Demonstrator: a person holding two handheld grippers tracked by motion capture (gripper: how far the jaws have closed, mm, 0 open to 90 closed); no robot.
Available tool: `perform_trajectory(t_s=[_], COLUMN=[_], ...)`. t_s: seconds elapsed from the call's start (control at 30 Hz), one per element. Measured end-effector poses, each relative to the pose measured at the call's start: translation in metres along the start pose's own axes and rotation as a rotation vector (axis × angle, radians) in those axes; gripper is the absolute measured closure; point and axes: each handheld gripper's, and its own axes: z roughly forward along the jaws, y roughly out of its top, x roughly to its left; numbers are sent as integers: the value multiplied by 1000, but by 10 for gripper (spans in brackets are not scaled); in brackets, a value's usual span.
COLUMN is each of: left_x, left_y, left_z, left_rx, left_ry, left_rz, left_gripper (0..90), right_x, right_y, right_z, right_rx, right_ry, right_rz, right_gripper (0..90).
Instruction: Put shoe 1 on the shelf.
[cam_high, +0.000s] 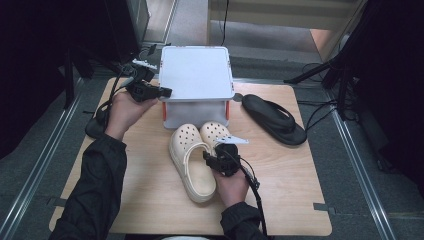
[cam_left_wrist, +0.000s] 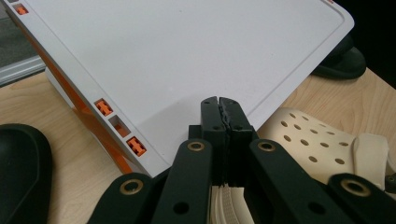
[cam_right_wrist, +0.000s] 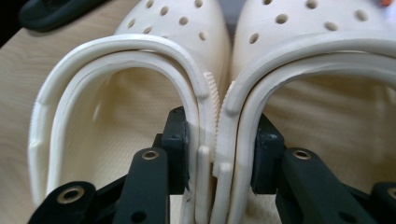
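Two cream clogs lie side by side in front of me, the left clog (cam_high: 187, 160) (cam_right_wrist: 140, 51) and the right clog (cam_high: 215, 131) (cam_right_wrist: 317, 42), toes toward a white box. My right gripper (cam_high: 214, 159) (cam_right_wrist: 222, 149) straddles their touching inner walls, one jaw inside each heel opening, and its pads press the two walls together. My left gripper (cam_high: 167, 91) (cam_left_wrist: 223, 105) is shut with nothing in it, its tips hovering at the near left corner of the box's white lid (cam_high: 195, 72) (cam_left_wrist: 187, 56). In the left gripper view, one clog's perforated toe (cam_left_wrist: 308, 140) lies just beyond that corner.
The lidded white box with orange clips stands at the back middle of the wooden table (cam_high: 290, 180). A black flip-flop (cam_high: 274, 119) (cam_left_wrist: 343, 63) lies right of the box. Another black sandal (cam_high: 95, 125) (cam_left_wrist: 18, 172) sits at the table's left edge.
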Motion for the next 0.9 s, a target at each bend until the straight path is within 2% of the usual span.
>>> perform_trajectory(t_s=[0.07,0.27,0.5,0.53,0.63,0.9], left_x=[0,1,2,2,3,3], left_y=[0,0,0,0,0,-1], left_z=[0,0,-1,-1,-1,-1], left_rx=[8,3,6,6,4,0], left_ry=[0,0,-4,-7,-11,-13], left_rz=[0,0,1,0,0,2], left_gripper=[900,900,900,900,900,900], right_x=[-1,0,-1,-3,-5,-13], right_y=[1,10,34,45,58,86], right_z=[-2,-8,-3,3,12,35], right_rx=[-12,-27,-22,-19,-17,-21], right_ry=[-5,31,12,8,6,-32], right_rz=[-2,4,-34,-38,-40,-43], right_gripper=[664,664,663,663,662,662])
